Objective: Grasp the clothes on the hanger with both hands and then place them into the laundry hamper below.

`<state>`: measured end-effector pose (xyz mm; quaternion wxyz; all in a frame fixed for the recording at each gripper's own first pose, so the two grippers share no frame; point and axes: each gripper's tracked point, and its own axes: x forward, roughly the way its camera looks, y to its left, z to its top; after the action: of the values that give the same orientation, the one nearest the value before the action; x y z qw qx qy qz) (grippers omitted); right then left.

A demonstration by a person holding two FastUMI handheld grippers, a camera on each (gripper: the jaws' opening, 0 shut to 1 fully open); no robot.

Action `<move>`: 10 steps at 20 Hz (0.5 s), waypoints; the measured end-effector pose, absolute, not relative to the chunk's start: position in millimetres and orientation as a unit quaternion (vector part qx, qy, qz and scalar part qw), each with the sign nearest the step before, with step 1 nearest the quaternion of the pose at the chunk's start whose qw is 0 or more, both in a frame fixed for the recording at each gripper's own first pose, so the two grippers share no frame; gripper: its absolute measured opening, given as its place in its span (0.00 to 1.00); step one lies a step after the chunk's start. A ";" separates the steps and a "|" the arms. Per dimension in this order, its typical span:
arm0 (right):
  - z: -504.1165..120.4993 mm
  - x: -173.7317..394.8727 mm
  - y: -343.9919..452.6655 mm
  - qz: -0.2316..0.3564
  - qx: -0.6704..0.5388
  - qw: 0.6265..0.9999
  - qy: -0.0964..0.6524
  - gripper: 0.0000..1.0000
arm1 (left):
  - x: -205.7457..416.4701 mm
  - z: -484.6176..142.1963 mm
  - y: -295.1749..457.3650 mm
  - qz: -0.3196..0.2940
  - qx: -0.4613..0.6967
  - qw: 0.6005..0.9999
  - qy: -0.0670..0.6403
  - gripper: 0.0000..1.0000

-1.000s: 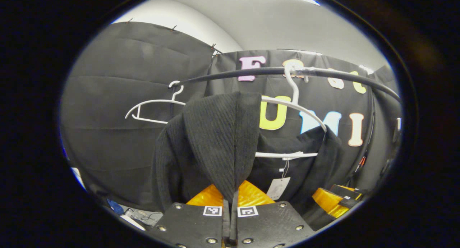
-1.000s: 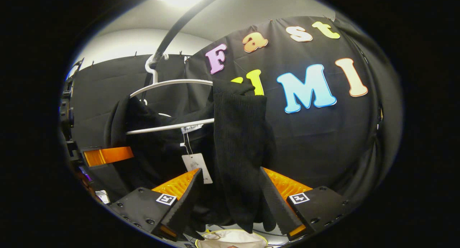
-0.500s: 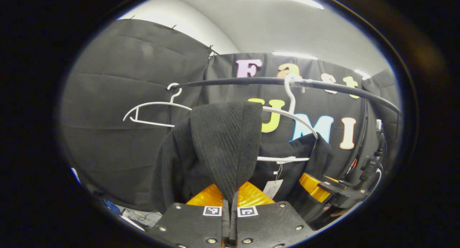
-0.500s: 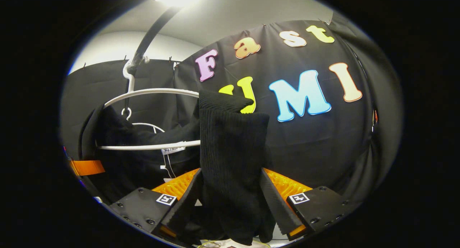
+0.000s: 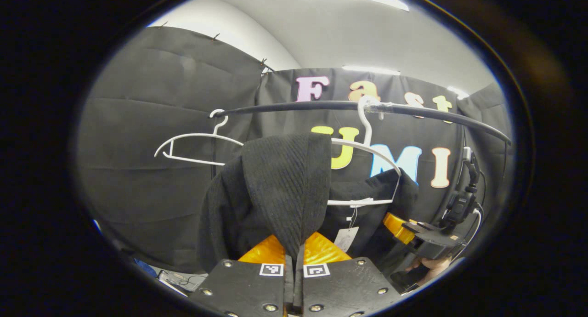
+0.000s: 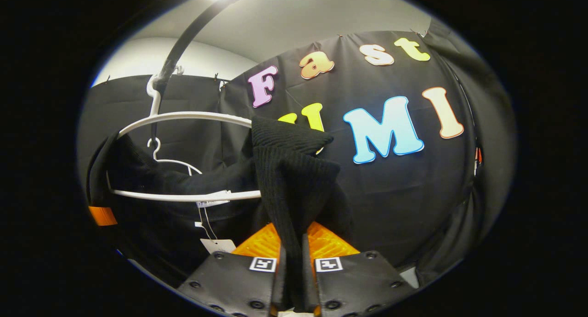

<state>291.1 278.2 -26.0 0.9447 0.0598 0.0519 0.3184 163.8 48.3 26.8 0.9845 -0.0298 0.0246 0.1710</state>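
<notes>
Your left gripper is pinched closed on a fold of the black knit garment, both fingers pressing the cloth. Your right gripper is likewise clamped tight on the garment's other shoulder. The garment hangs draped over a white hanger, hooked on a black rail. An empty white hanger hangs farther along the rail. A paper tag dangles below the collar.

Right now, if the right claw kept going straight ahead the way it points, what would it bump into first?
The black knit garment: the right claw is already shut on a fold of it. Beyond that hangs the white hanger, then probably the booth's cloth wall; depth is hard to judge.
</notes>
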 end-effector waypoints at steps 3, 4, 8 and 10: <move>-27.4 287.1 289.6 0.368 0.065 0.926 0.052 0.03 | 158.3 33.1 43.6 0.164 -0.033 0.986 0.026 0.00; -26.9 292.5 286.3 0.367 0.063 0.927 0.052 0.01 | 156.1 36.6 41.2 0.159 -0.036 0.986 0.025 0.01; -12.4 296.2 265.6 0.338 0.069 0.938 0.041 0.01 | 146.1 57.2 53.2 0.153 -0.040 0.987 0.001 0.00; -3.2 301.9 253.1 0.321 0.070 0.944 0.029 0.01 | 144.5 65.4 62.4 0.154 -0.052 0.987 -0.014 0.00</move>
<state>301.9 253.1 -3.2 0.9442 0.0699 0.0291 0.3207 144.5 62.4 65.4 0.9867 -0.0518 -0.0140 0.1536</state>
